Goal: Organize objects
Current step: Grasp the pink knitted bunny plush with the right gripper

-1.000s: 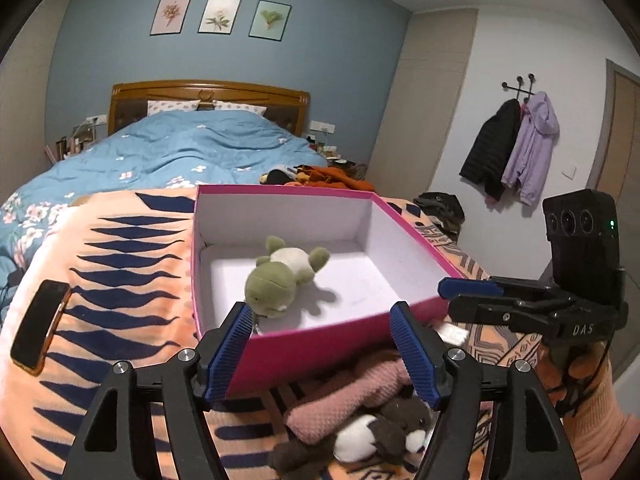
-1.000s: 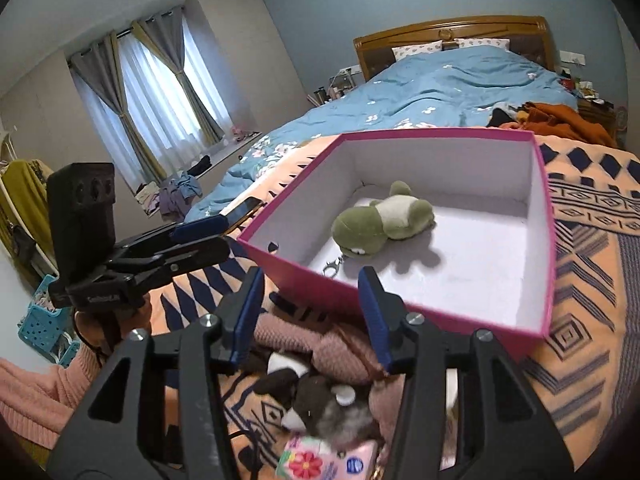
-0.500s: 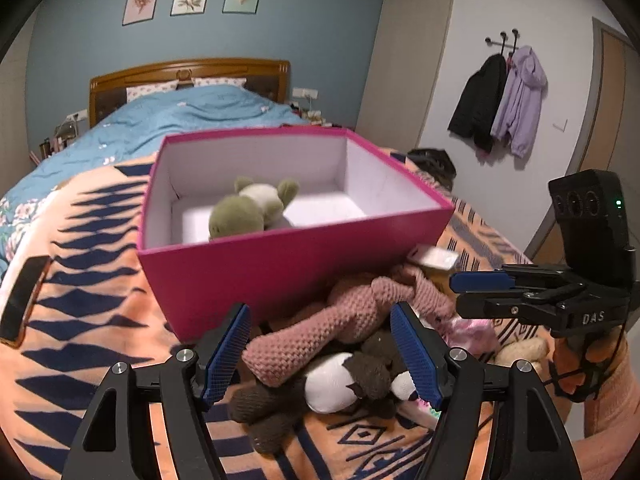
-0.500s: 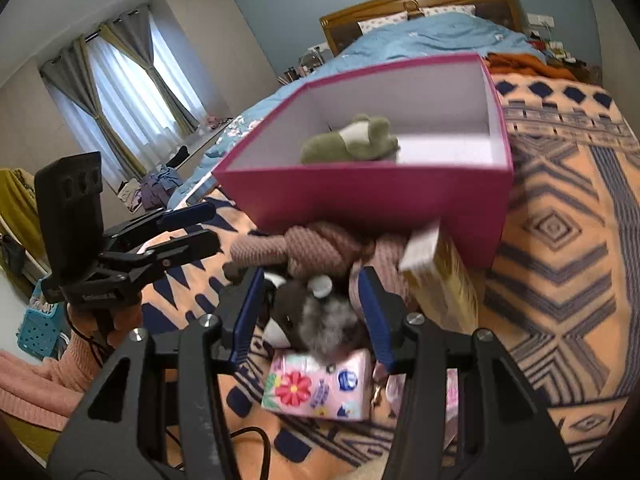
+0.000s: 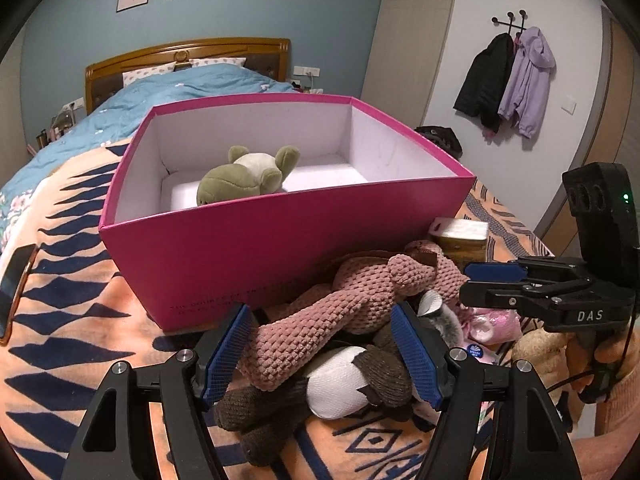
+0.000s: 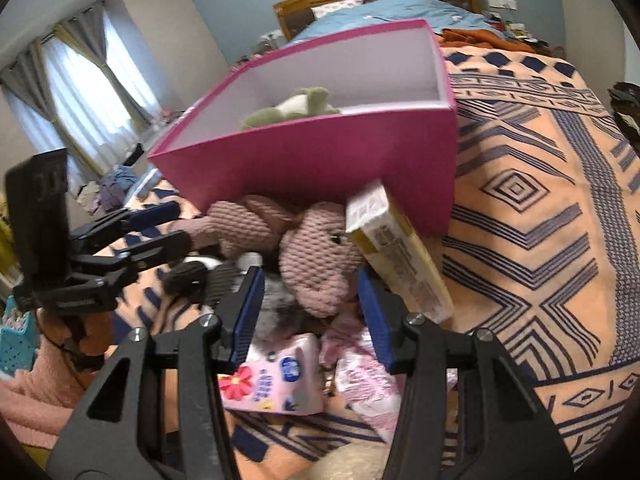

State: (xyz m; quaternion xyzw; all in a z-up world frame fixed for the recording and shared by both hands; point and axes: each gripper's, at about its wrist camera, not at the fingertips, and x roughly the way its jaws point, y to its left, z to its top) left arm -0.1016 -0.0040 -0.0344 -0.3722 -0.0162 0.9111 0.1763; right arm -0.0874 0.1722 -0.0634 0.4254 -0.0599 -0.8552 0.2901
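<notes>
Covering bed (image 5: 192,92): patterned orange blanket (image 5: 68,288)

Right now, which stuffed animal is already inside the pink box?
The green plush turtle is the only one in the pink box. The pink knitted toy and the brown-and-white toy lie in the pile outside, against its front wall.

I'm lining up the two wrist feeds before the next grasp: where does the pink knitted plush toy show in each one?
Left wrist view: the pink knitted plush toy lies at lower centre, between the open jaws of the left gripper.
Right wrist view: it sits at centre, just ahead of the right gripper, against the yellow box.
Shared landmark: the pink box directly behind the toy.
</notes>
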